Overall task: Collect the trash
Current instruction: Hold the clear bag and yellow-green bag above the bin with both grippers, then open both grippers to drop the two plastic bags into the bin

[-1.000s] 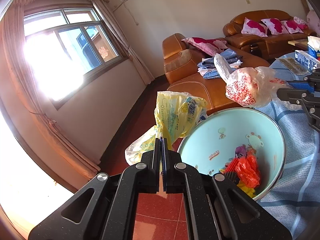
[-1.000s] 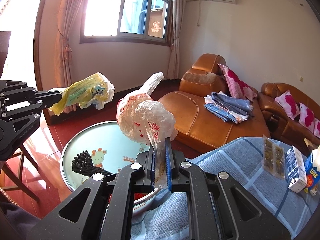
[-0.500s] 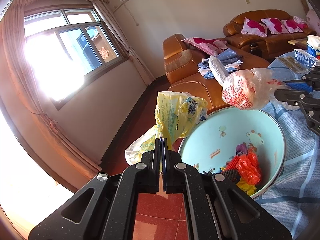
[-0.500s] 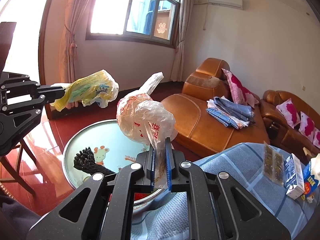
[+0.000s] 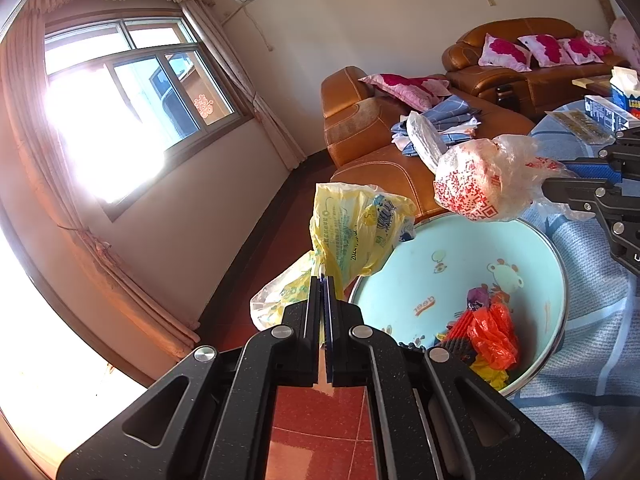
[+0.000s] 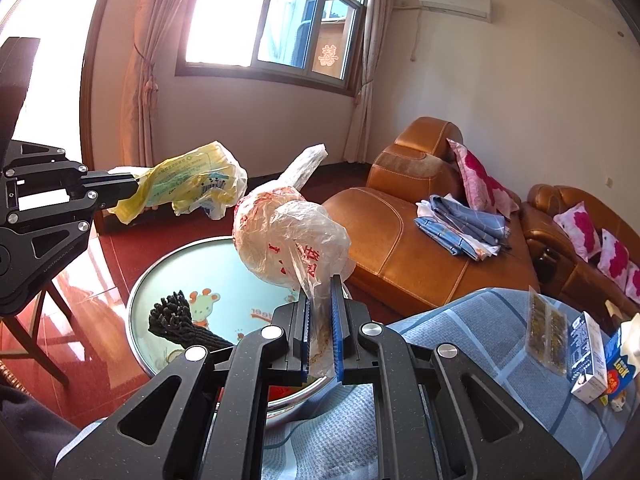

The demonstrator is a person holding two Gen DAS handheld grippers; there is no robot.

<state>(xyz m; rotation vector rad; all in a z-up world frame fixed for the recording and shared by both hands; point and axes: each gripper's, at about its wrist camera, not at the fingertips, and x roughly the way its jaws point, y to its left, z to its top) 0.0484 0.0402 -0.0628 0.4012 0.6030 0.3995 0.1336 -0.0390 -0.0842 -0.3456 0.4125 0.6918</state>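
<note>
My left gripper (image 5: pixel 323 280) is shut on a crumpled yellow plastic bag (image 5: pixel 352 232) and holds it in the air just left of a light-blue basin (image 5: pixel 448 264). The yellow bag also shows in the right wrist view (image 6: pixel 192 188). My right gripper (image 6: pixel 321 280) is shut on a clear plastic bag with red print (image 6: pixel 288 240), held above the basin's (image 6: pixel 224 280) near rim. That bag also shows in the left wrist view (image 5: pixel 484 184). The basin holds orange and yellow scraps (image 5: pixel 492 336) and a black spiky piece (image 6: pixel 176 320).
The basin sits by a table with a blue checked cloth (image 6: pixel 460 352), which carries small cartons (image 6: pixel 588 356) and a snack packet (image 6: pixel 546 332). A brown leather sofa (image 6: pixel 408 240) with folded clothes stands behind. The floor is red tile (image 5: pixel 320 420).
Both grippers keep hold of their bags. The right gripper with the clear bag has drifted a little further over the basin; the left has barely moved.
</note>
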